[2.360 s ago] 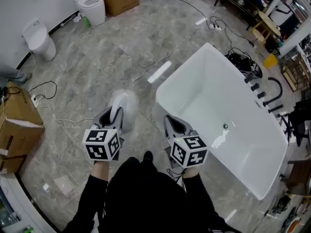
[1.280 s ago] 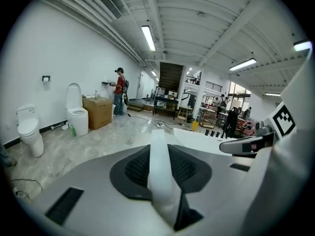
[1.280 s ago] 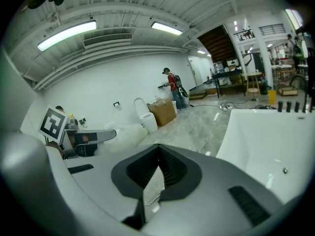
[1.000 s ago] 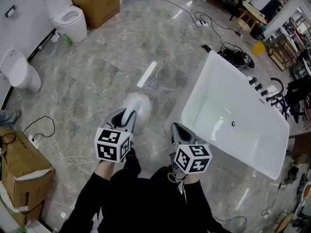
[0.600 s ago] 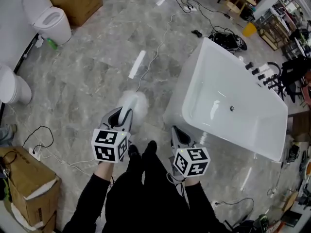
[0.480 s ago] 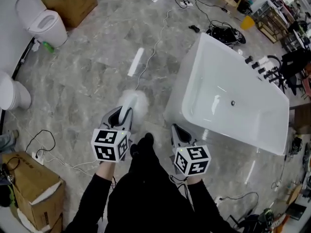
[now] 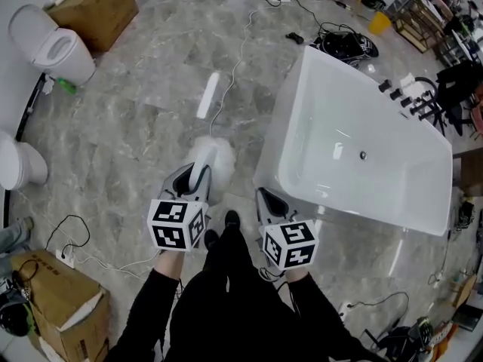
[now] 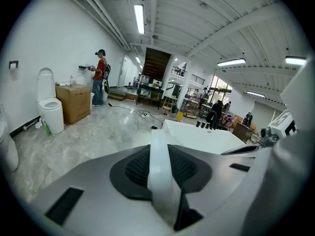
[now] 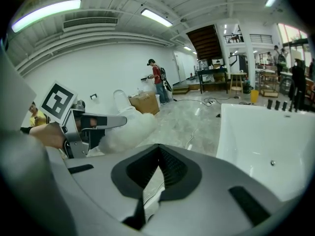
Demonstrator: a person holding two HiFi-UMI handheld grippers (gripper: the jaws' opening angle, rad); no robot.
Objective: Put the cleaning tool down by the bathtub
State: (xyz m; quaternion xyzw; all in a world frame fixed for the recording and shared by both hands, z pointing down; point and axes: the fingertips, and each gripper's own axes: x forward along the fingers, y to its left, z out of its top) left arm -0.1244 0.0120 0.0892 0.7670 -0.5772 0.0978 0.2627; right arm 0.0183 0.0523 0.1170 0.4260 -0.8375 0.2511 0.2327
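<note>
Bright ceiling tubes (image 8: 139,17), floor (image 7: 207,95) glare, fisheye edges (black corners)

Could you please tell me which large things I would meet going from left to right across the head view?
toilet at upper left → cleaning tool → bathtub. The grippers and the cardboard boxes overlap these, so they are left out.
</note>
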